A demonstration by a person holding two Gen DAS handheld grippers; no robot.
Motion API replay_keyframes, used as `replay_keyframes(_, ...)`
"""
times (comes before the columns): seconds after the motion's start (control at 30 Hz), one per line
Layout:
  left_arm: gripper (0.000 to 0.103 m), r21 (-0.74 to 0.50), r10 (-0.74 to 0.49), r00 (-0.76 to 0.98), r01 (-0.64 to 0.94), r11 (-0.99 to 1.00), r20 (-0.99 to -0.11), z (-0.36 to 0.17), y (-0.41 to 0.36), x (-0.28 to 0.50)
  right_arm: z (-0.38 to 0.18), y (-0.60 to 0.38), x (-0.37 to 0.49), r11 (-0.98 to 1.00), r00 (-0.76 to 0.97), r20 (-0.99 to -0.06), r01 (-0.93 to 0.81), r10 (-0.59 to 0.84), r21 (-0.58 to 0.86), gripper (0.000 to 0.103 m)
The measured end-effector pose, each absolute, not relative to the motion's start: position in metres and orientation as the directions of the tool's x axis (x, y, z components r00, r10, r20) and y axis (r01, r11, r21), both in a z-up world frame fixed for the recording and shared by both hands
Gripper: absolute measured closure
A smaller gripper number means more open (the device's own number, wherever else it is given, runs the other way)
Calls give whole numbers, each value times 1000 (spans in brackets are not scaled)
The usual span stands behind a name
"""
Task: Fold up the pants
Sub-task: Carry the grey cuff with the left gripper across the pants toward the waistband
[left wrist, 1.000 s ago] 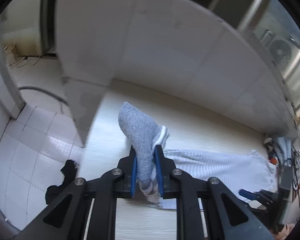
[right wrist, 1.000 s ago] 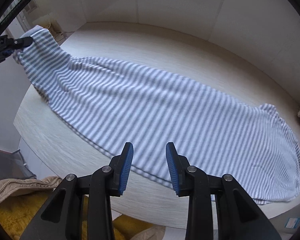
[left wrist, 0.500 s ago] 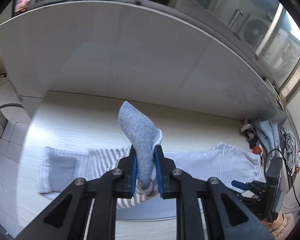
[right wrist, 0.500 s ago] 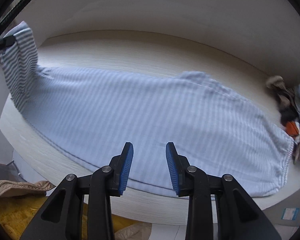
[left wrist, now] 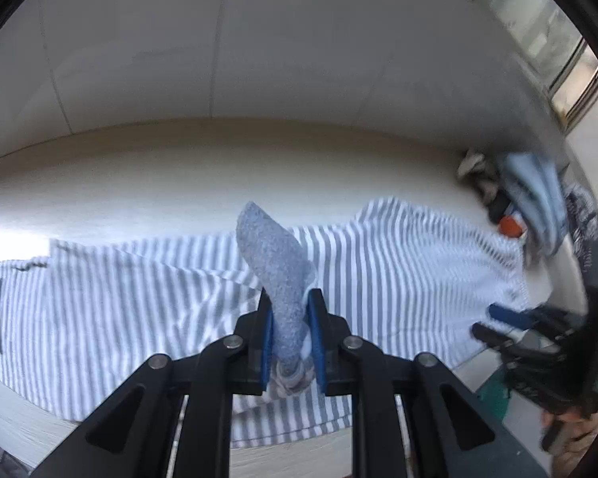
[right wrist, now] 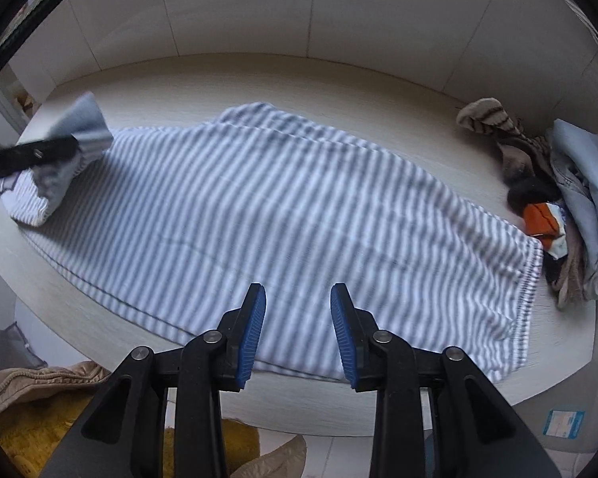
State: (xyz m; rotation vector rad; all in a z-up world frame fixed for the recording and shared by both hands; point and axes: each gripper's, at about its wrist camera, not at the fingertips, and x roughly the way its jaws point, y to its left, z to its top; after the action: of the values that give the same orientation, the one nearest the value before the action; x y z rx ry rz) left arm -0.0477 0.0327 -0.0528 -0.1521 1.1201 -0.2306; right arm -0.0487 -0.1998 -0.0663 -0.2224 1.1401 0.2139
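My left gripper (left wrist: 289, 342) is pinching the pants' grey cuff (left wrist: 275, 263); my right gripper (right wrist: 297, 332) is hanging open, empty. The striped pants (right wrist: 283, 215) are lying across the table (right wrist: 339, 79), a clothes pile (right wrist: 554, 199) crowding their right end. The floor sticker (right wrist: 563, 423) isn't reading clearly.

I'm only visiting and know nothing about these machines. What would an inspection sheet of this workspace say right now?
Surface: pale wood-look table, against a white wall.
Job's things: striped pants spread flat; one grey-cuffed end lifted.
Clutter: heap of clothes at the table's right end; tan jacket and yellow cloth below the front edge.
Grippers: left gripper shut on the grey cuff; right gripper open, empty.
Cables: nothing seen.
Surroundings: window upper right.
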Motion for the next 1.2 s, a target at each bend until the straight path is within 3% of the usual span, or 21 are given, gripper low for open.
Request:
replay_keyframes(0.13,84,-230,-255,377,111,967,-890,-68,19,-52,-67,-208,-51,955,393,-917,-292,64,-58,68)
replay_keyframes(0.27,55,-247,-276,352,127,961,-894,-62,19,-58,-70,-203,-45,952,390,-916,-304,88,-38,68)
replay_keyframes(0.37,50,-210,-242,372,124,970,-896,-53,28,-64,-70,-190,-41,951,391,-913,-310,112,-16,68)
replay_keyframes(0.77,49,-98,-56,373,-94,991,-926,-55,136,-83,-67,-119,-17,937,342,-901,-309,268,162,68)
replay_keyframes(1.1,49,-55,24,369,-201,978,-929,-63,196,-101,-101,-91,-2,952,272,-938,-272,215,140,69)
replay_keyframes(1.13,49,-54,26,368,-207,977,-929,-63,199,-101,-102,-89,-4,952,274,-938,-274,211,134,72)
replay_keyframes(1.17,49,-56,27,367,-214,975,-930,-64,202,-102,-101,-87,-5,951,281,-936,-278,212,132,88)
replay_keyframes(1.2,49,-60,26,367,-221,973,-930,-65,203,-102,-98,-87,-6,948,285,-932,-287,222,138,97)
